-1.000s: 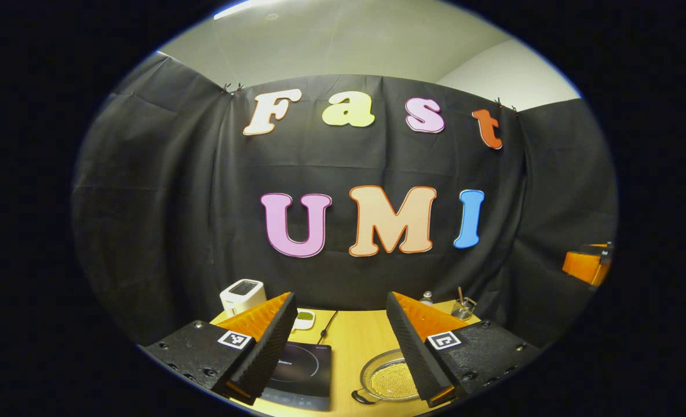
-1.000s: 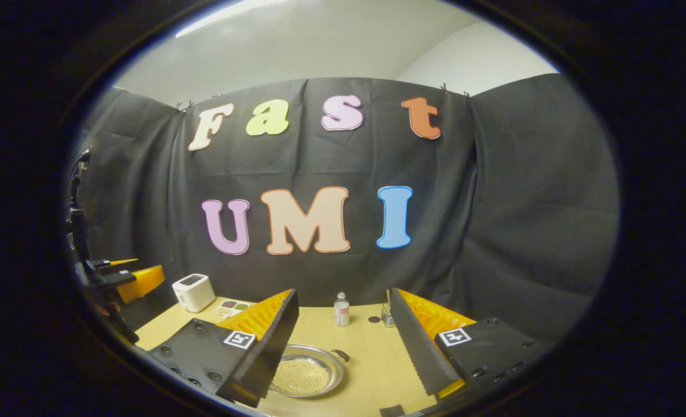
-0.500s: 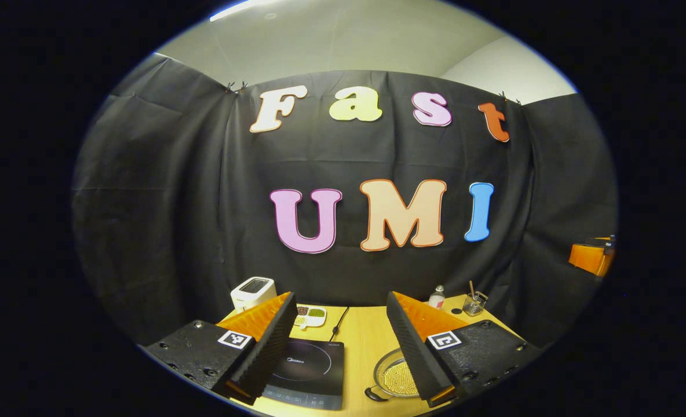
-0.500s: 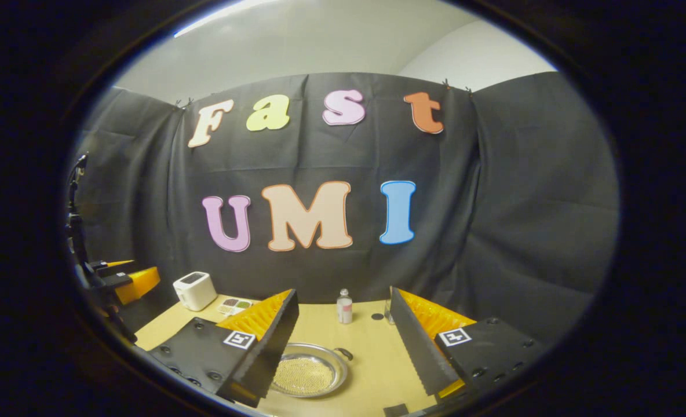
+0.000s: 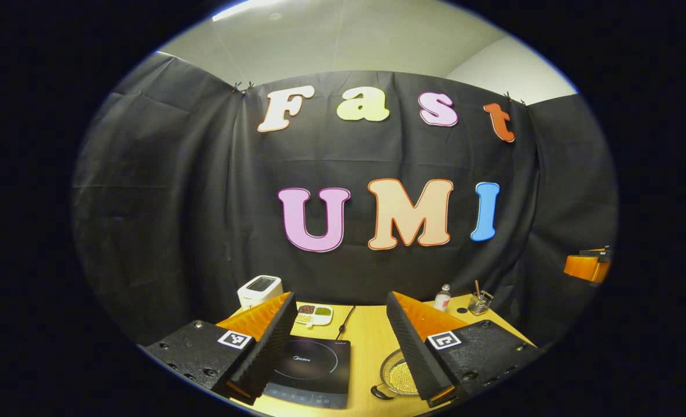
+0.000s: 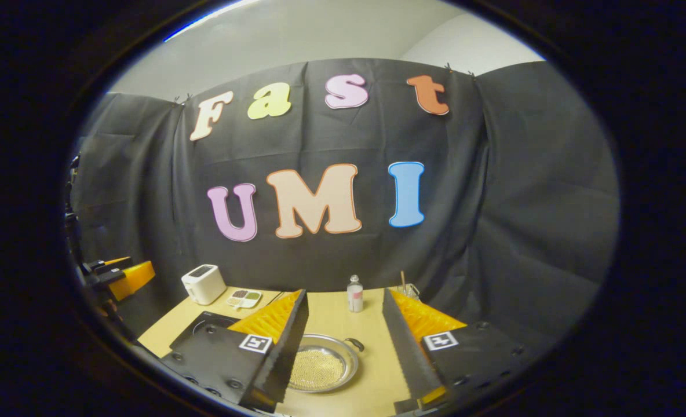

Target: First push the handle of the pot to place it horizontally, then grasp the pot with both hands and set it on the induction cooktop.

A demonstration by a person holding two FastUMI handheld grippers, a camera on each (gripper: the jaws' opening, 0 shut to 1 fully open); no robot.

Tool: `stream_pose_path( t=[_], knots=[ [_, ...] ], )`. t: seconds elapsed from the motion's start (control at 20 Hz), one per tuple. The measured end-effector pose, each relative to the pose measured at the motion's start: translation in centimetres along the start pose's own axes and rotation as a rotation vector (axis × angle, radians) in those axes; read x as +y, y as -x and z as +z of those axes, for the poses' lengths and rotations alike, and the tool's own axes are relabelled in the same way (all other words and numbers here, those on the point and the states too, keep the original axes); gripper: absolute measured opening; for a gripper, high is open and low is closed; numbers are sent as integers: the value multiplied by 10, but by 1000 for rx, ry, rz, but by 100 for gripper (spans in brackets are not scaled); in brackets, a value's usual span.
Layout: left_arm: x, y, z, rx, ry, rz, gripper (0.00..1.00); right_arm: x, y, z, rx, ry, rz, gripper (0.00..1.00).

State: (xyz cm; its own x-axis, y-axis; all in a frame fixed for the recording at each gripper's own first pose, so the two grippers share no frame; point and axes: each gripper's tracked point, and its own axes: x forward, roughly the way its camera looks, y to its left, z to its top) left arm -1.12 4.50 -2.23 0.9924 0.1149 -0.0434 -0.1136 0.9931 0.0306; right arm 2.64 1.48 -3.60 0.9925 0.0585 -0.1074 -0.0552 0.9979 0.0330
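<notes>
Left gripper view looks down your left gripper (image 5: 338,347), its fingers spread wide with nothing between them, held above the table (image 5: 366,336). Below it lies the cooktop (image 5: 311,372), and just to its right sits the pot (image 5: 400,376), partly behind the right-hand finger, with one dark handle (image 5: 380,394) poking toward you. In the right gripper view your right gripper (image 6: 340,341) is likewise spread and empty, hanging over the pot (image 6: 320,370); here the other handle (image 6: 356,345) shows at the far right of the rim, pointing toward the bottle (image 6: 354,294). So the handles seem to sit on a diagonal, not level across, and I judge you are at the first step, with the push not yet begun. Next, bring one gripper down beside a handle and nudge it sideways so the pot turns until both handles face left and right. Push low and gently, since the shallow metal pot may slide across the table instead of turning.
</notes>
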Motion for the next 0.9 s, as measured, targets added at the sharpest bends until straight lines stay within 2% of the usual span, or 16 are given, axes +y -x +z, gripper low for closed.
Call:
stream_pose_path(
  t=[0.05, 0.1, 0.15, 0.25, 0.3, 0.35, 0.4, 0.45, 0.5, 0.65, 0.7, 0.75, 0.8, 0.9],
  knots=[
    [3, 2, -1, 2, -5, 7, 89, 5, -2, -3, 5, -8, 14, 72],
    [5, 2, -2, 6, -6, 12, 94, 7, -5, -5, 2, -14, 21, 70],
    [6, 3, -2, 8, -5, 16, 89, 6, -8, -3, -6, -21, 17, 55],
    [9, 4, -2, 9, -1, 22, 89, 6, -7, -1, -21, -27, 9, 25],
    [10, 3, -3, 9, 1, 24, 89, 10, -8, -2, -19, -35, 18, 23],
    [11, 4, -3, 9, 1, 25, 94, 13, -14, -7, -11, -26, 17, 19],
    [13, 4, -4, 10, 0, 26, 95, 5, 3, -3, -24, -25, -1, 10],
    [14, 4, -5, 9, -1, 26, 95, 12, -11, -6, -15, -16, 4, 3],
    [16, 4, -5, 8, -1, 31, 90, 14, -15, -14, -2, -8, 7, 5],
    [21, 4, -12, 20, 13, 34, 95, 21, -22, -28, 28, 1, 19, 0],
    [25, 5, -14, 24, 18, 36, 95, 25, -23, -35, 44, -1, 27, 0],
    [28, 6, -15, 28, 19, 41, 90, 28, -25, -44, 62, -3, 31, 0],
    [32, 5, -19, 32, 16, 48, 95, 31, -26, -53, 82, -5, 35, 2],
    [41, 6, -24, 45, 7, 64, 95, 37, -27, -77, 132, -9, 44, 2]
  ],
)
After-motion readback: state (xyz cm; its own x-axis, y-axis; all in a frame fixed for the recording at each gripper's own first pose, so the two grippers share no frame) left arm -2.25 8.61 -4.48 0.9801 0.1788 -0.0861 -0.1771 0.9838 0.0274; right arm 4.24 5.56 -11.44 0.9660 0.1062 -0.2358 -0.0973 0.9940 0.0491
